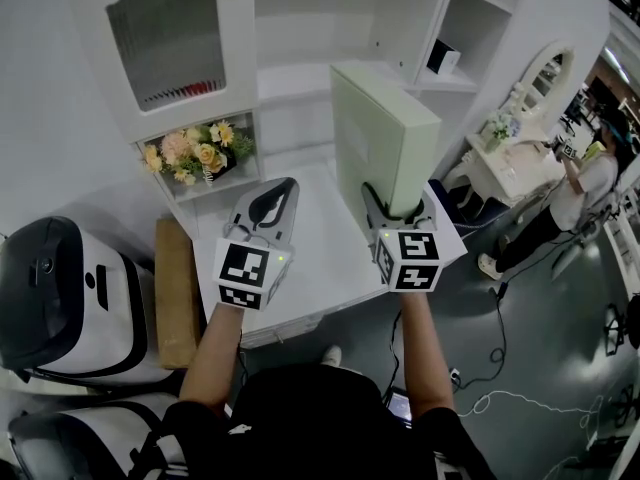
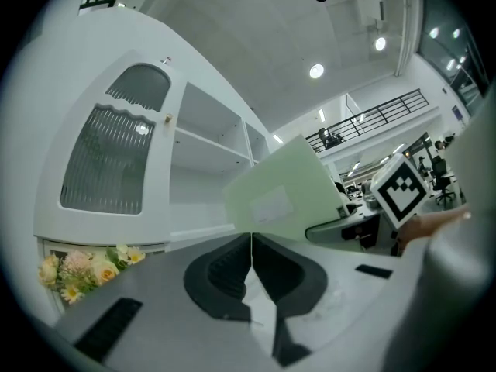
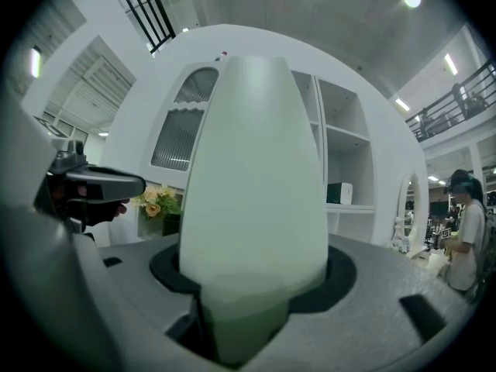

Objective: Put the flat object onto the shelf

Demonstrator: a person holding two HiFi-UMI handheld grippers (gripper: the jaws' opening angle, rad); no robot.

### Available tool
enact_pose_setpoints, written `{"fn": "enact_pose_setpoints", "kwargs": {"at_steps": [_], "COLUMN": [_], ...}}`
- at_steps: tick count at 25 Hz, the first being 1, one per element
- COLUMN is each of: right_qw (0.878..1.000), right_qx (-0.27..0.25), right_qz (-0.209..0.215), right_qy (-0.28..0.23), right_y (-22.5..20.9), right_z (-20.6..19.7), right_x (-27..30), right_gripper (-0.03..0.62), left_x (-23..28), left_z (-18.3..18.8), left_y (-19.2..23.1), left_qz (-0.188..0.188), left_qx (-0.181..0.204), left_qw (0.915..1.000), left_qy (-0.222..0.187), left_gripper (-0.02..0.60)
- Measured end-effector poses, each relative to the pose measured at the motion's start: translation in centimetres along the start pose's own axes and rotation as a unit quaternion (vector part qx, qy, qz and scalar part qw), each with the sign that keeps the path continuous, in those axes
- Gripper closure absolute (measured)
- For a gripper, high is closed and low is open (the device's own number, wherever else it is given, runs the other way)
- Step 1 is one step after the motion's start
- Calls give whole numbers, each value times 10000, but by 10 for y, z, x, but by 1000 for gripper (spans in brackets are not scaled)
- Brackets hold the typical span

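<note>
Pale-green and slab-thin, the flat object (image 1: pixel 385 138) stands on edge in my right gripper (image 1: pixel 396 211), whose jaws clamp its bottom rim at a middling spread. I judge the upright hold is meant to let it slide into a bay like a book rather than be laid down. My left gripper (image 1: pixel 281 190) hangs alongside, empty, jaws pressed together and apart from the board, probably kept in reserve to steady it. Both tools point level across a white desktop (image 1: pixel 310 278) at the white shelf unit (image 1: pixel 300 78). The wide middle bay straight behind the object looks bare and offers the most room. The narrower bay to its right already carries a small box (image 1: pixel 442 60), and an upright divider between the two is the edge to watch. Left of the object, a glazed door (image 1: pixel 165 38) and a cubby of flowers (image 1: pixel 195 153) offer no room. A person (image 1: pixel 585 193) stands well apart on the right.
</note>
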State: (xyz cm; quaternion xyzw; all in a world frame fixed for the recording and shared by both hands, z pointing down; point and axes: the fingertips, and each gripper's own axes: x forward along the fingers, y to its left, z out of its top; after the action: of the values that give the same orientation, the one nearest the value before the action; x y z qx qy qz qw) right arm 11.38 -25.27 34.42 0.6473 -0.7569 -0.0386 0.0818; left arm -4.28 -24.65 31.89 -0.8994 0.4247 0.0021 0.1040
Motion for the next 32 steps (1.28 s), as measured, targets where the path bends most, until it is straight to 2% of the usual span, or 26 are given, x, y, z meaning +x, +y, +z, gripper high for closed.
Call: {"fn": "enact_pose_setpoints", "kwargs": {"at_steps": [8, 12, 32], "right_qw": [9999, 9995, 9951], "right_qx": [-118, -232, -869], "right_qz": [110, 161, 405], "right_qy": [62, 106, 261], "right_y": [-18, -25, -37], "right_z": [-4, -4, 0], "right_x": [19, 29, 64], "right_gripper": [318, 318, 316], "left_x": [22, 31, 59], "left_z": [-3, -3, -10], "left_y": [-6, -4, -5], "left_qz": [54, 139, 271], "left_qx": [-74, 20, -36], "left_qw": [9999, 9999, 9996], "left_qy": [71, 34, 120], "left_gripper": [575, 575, 575]}}
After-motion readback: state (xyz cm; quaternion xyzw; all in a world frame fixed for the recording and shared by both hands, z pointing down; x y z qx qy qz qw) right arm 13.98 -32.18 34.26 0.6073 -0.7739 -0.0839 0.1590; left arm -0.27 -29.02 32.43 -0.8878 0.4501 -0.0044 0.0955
